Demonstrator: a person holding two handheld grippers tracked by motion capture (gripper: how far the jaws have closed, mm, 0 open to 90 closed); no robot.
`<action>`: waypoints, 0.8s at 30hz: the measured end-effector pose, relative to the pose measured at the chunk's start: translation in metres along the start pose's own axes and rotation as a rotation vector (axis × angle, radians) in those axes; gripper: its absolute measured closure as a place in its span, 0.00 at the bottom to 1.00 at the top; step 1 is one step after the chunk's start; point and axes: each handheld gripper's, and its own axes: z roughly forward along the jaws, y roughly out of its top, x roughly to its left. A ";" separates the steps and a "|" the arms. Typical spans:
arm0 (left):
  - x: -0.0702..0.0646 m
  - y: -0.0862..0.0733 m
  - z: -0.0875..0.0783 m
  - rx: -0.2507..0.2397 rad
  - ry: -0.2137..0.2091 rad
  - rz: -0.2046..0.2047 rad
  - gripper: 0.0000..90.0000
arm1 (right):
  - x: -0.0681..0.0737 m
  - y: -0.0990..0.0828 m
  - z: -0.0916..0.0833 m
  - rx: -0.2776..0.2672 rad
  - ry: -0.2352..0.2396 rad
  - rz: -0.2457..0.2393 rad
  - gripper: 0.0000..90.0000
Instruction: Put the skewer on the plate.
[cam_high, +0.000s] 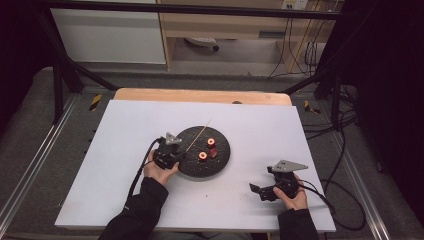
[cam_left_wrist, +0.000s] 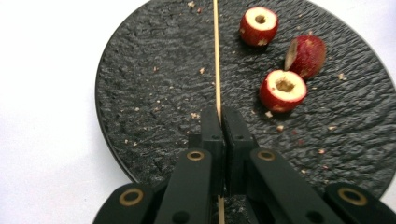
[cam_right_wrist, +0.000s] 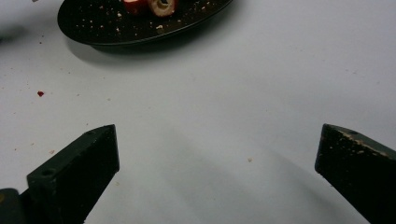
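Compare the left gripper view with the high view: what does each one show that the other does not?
Left gripper view alone: crumbs on the black plate and the fruit pieces' hollowed cores. High view alone: the right hand-held gripper, open, on the white table, apart from the plate. Both: the left hand-held gripper shut on the wooden skewer over the plate.

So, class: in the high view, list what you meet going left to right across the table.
Left tongs shut on the skewer → plate with three fruit pieces → right tongs, open over the table.
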 end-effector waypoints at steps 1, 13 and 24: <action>0.000 0.000 0.002 0.005 0.005 0.006 0.98 | 0.000 0.000 0.000 0.001 0.000 0.002 0.01; -0.002 -0.001 0.009 0.033 0.011 0.013 0.98 | 0.001 -0.001 0.001 0.010 0.000 -0.003 0.01; 0.003 -0.002 -0.009 0.003 -0.013 0.026 0.80 | 0.000 -0.001 0.001 0.007 -0.004 -0.007 0.01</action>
